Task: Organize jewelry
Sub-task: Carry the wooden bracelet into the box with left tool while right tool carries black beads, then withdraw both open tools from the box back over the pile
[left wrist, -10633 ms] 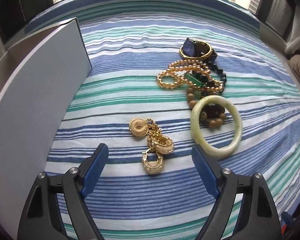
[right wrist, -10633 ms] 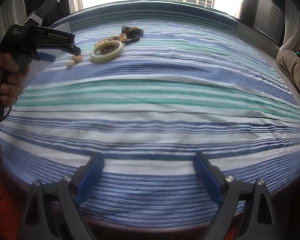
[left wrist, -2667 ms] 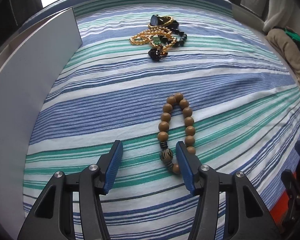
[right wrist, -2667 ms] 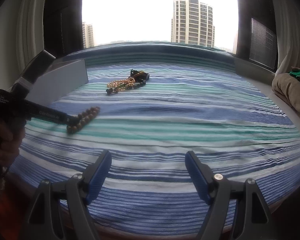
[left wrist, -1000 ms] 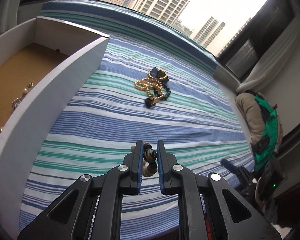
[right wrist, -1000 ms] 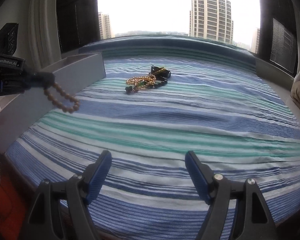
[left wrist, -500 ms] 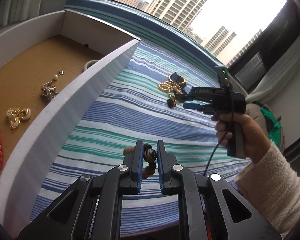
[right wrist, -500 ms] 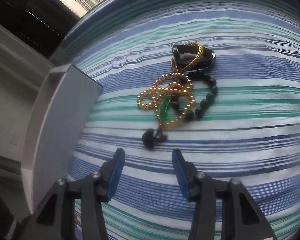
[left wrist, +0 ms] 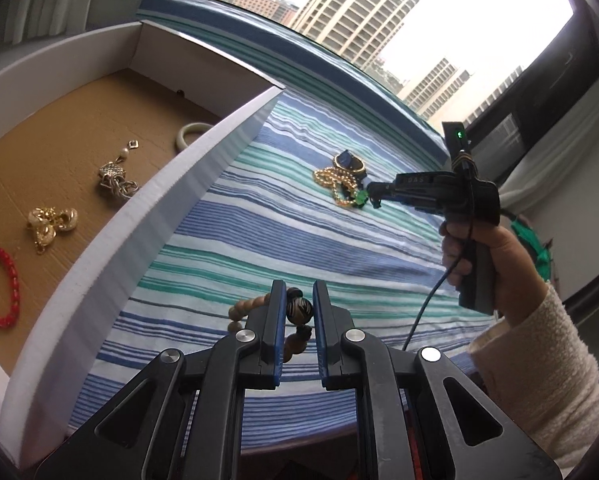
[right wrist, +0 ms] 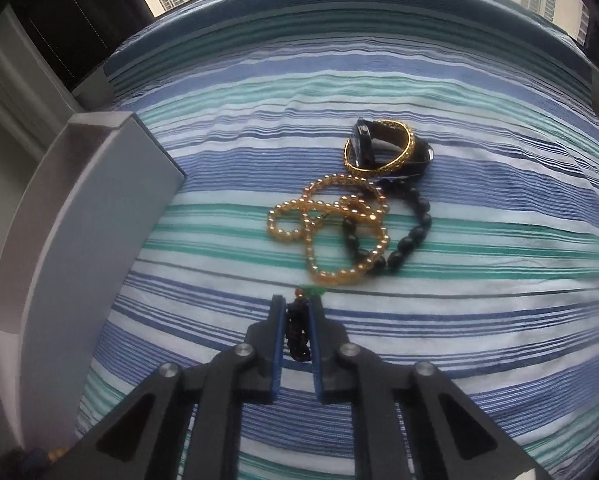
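Right hand-held gripper (right wrist: pixel 297 322) has closed on the dark tassel (right wrist: pixel 298 330) beside gold beads (right wrist: pixel 331 228); left grips wooden bracelet (left wrist: pixel 295 314).

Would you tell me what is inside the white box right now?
On the white box floor: a red bead bracelet, gold earrings, a silver pendant and a pale bangle, half hidden by the near wall, which covers that edge.

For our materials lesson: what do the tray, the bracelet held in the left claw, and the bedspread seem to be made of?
Tray: white foam-like board walls, matte; brown cardboard floor. Bracelet: matte tan beads, probably wood, plus one glossy striped bead. Bedspread: woven striped fabric, softly wrinkled.
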`<action>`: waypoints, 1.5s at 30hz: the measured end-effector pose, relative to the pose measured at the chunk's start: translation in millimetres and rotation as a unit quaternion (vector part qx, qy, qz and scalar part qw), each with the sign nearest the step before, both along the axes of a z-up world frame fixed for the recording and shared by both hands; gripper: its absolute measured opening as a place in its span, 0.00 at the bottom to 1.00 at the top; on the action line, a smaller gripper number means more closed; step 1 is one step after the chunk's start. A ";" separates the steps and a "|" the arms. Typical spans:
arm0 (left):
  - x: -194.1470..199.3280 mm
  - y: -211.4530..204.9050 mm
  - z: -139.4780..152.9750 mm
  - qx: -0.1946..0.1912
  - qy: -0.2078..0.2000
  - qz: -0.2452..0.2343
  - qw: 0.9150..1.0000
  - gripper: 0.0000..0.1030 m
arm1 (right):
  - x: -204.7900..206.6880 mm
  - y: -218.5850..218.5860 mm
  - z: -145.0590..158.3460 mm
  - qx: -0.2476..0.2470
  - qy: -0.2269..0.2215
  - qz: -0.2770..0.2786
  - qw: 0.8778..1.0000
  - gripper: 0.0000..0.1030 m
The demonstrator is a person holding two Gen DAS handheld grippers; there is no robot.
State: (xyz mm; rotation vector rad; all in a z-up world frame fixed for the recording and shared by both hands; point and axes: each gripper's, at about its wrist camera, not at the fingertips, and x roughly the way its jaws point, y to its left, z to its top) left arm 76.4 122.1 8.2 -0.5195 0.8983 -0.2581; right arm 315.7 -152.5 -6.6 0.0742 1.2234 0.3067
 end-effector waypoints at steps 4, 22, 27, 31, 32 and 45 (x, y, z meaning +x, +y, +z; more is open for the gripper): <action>-11.4 14.2 31.8 -0.030 -0.026 0.007 0.999 0.11 | -14.3 0.5 58.8 0.041 -0.029 0.035 0.998 0.11; -11.0 174.7 29.2 0.051 0.009 0.210 0.976 0.11 | -84.8 255.7 94.7 0.159 -0.025 0.287 0.944 0.11; -10.9 195.7 1.2 0.070 0.047 0.237 0.968 0.11 | -106.5 308.4 58.8 0.118 -0.018 0.330 0.937 0.11; -14.4 197.2 -11.5 0.087 0.063 0.242 0.964 0.12 | -117.2 320.4 38.5 0.096 -0.025 0.336 0.937 0.14; -15.9 195.6 -12.9 0.093 0.066 0.245 0.963 0.16 | -118.6 318.3 36.2 0.095 -0.024 0.337 0.937 0.21; -24.7 103.8 14.9 0.143 0.000 0.194 0.971 0.81 | -154.1 187.7 50.7 0.033 -0.163 0.249 0.954 0.73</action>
